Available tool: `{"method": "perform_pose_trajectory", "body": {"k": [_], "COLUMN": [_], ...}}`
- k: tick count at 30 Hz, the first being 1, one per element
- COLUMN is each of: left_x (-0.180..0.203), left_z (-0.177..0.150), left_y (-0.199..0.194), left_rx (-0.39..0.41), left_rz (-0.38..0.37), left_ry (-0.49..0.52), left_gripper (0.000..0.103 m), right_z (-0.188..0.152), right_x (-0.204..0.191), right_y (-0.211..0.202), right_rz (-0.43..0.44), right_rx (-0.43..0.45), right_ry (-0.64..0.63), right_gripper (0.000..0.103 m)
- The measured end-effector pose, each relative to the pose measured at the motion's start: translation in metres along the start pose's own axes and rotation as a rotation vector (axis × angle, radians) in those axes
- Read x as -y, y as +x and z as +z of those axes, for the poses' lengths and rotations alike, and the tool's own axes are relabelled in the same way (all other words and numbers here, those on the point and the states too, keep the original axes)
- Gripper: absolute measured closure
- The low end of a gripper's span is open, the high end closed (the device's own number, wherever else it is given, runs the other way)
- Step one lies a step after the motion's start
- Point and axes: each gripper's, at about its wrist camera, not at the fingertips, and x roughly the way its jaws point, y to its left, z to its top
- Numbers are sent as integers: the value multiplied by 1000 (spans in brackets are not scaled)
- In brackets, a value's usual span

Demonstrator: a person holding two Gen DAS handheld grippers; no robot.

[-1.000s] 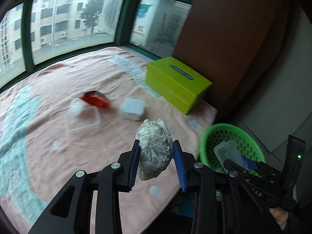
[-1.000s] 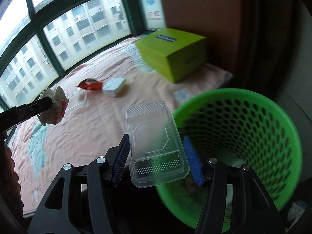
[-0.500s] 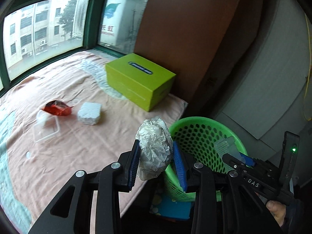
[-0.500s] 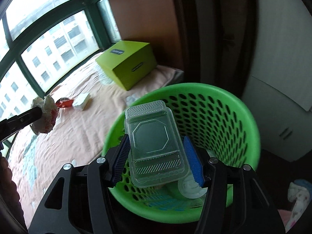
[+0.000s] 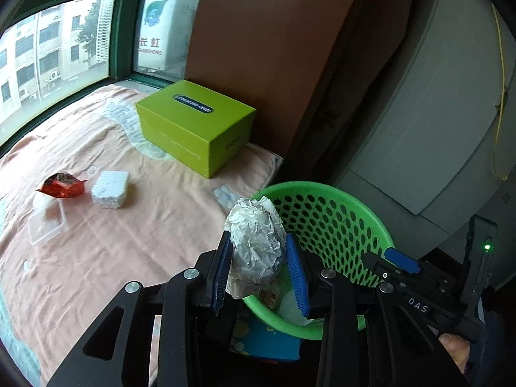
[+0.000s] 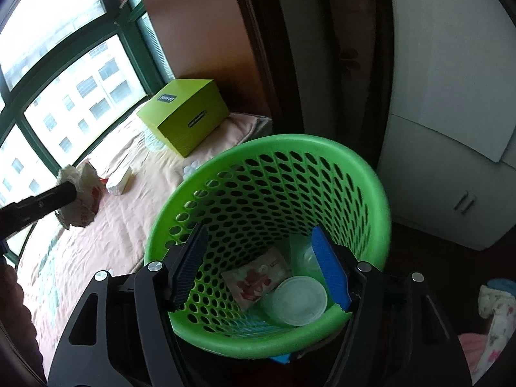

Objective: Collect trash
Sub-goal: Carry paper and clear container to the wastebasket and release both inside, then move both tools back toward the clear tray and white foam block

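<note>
Room's got a big green-framed window [image 5: 113, 32] looking out on apartment blocks, and under it a bed with a peach blanket [image 5: 113, 225] where the leftover mess sits. A lime-green box [image 5: 193, 129] takes up the corner near the brown wall, nothing to do with the trash as far as I can tell. Out on the blanket: a red snack wrapper [image 5: 61, 187], a white foam block [image 5: 111, 188] right beside it, and a clear plastic tray [image 5: 46, 225] just in front of the wrapper.

The green perforated basket [image 6: 354, 167] stands on the floor off the bed's corner, next to a white cabinet [image 6: 451, 177]. Inside it there's a round white lid [image 6: 298, 300], a printed packet [image 6: 258, 275] and some clear plastic [image 6: 304, 256] against the wall.

Left tongs [image 5: 259, 269] are clamped on a crumpled paper ball [image 5: 256, 245], held right at the basket's near rim, not inside. Right tongs [image 6: 261, 266] hang over the basket mouth; their jaws have just been opening and now stand apart with nothing between them, only the basket's contents below. The person's hand [image 5: 451, 345] shows at the edge behind the right tool.
</note>
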Motion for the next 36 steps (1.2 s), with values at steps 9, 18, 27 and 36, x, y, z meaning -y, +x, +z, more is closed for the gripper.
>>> {"method": "perform_pose_trajectory", "body": {"k": [9, 18, 27, 36], "left_x": [26, 44, 44, 8], "left_z": [-1, -5, -8, -6], "left_y": [21, 38, 36, 11], "left_rx": [-46, -78, -78, -38], "left_rz": [-22, -52, -69, 11], "left_ry": [41, 70, 84, 50], "left_gripper": [69, 60, 43, 43], "right_z": [-2, -5, -6, -2], "right_x": [18, 28, 26, 2], "right_y": [-12, -16, -16, -11], "right_rz": [-17, -22, -13, 24], "right_rx": [30, 33, 30, 25], "right_ry": [32, 53, 54, 9], "right_gripper": [33, 32, 31, 29]}}
